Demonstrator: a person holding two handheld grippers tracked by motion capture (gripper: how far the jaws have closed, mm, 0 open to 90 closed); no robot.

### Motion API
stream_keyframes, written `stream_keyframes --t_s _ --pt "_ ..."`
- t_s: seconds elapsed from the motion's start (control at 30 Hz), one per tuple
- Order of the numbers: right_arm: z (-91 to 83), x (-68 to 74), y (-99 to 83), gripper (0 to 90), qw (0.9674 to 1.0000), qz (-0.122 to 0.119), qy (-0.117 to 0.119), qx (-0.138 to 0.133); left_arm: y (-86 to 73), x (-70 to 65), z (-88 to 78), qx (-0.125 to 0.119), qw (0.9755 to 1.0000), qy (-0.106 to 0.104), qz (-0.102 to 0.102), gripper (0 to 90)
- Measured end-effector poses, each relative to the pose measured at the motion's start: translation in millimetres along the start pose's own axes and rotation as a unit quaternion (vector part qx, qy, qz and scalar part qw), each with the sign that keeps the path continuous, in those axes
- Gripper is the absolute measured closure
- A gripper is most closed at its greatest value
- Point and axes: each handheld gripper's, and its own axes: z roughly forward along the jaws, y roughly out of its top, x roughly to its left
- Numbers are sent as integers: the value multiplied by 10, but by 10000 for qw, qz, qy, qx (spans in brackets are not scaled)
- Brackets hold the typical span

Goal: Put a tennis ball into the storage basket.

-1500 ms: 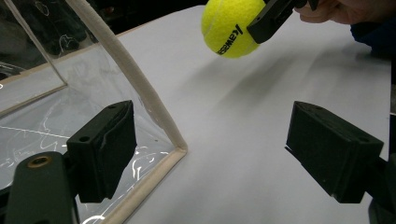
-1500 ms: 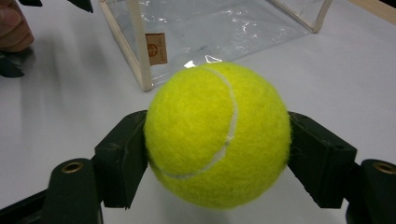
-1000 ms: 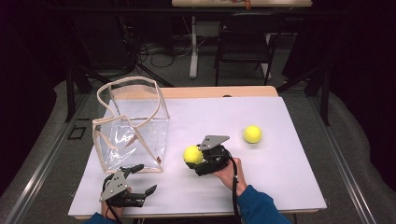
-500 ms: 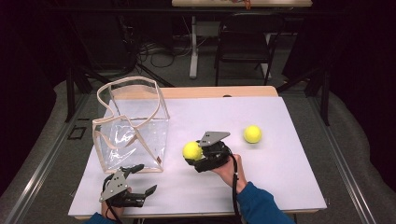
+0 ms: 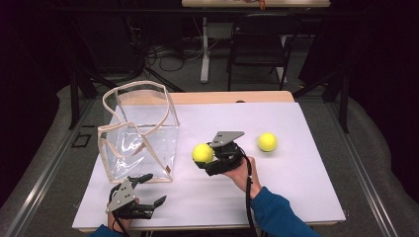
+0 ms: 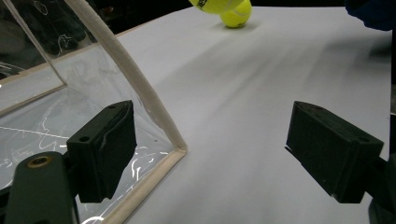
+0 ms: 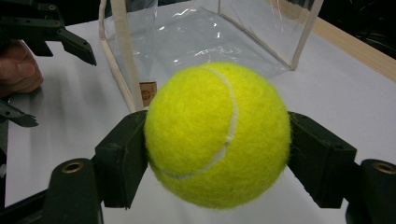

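Observation:
My right gripper [image 5: 206,157] [image 7: 217,154] is shut on a yellow tennis ball [image 5: 202,153] [image 7: 217,135], held a little above the white table [image 5: 296,182] just right of the clear plastic bag [image 5: 138,133] [image 7: 196,32]. A second tennis ball [image 5: 267,141] [image 6: 236,16] lies on the table farther right. My left gripper [image 5: 148,190] [image 6: 210,149] rests open near the table's front edge, below the bag's near corner [image 6: 177,149], with nothing between its jaws. The held ball [image 6: 215,4] peeks in at the top of the left gripper view.
The bag stands upright with its mouth open at the top and beige trimmed edges and handles. A chair [image 5: 257,44] and a table leg stand on the floor beyond the far edge of the table.
My right gripper has lifted the tennis ball slightly higher off the table. The left gripper has kept still.

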Motion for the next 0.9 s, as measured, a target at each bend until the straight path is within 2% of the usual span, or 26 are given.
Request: stream_keyframes --t_s 0.47,0.9 --pt "52 -71 198 258 10000 -32 75 -8 6 -6 -11 -38 10000 -17 27 158" --pt "62 -126 242 258 10000 7 94 -32 5 -5 -13 -36 10000 -1 11 158"
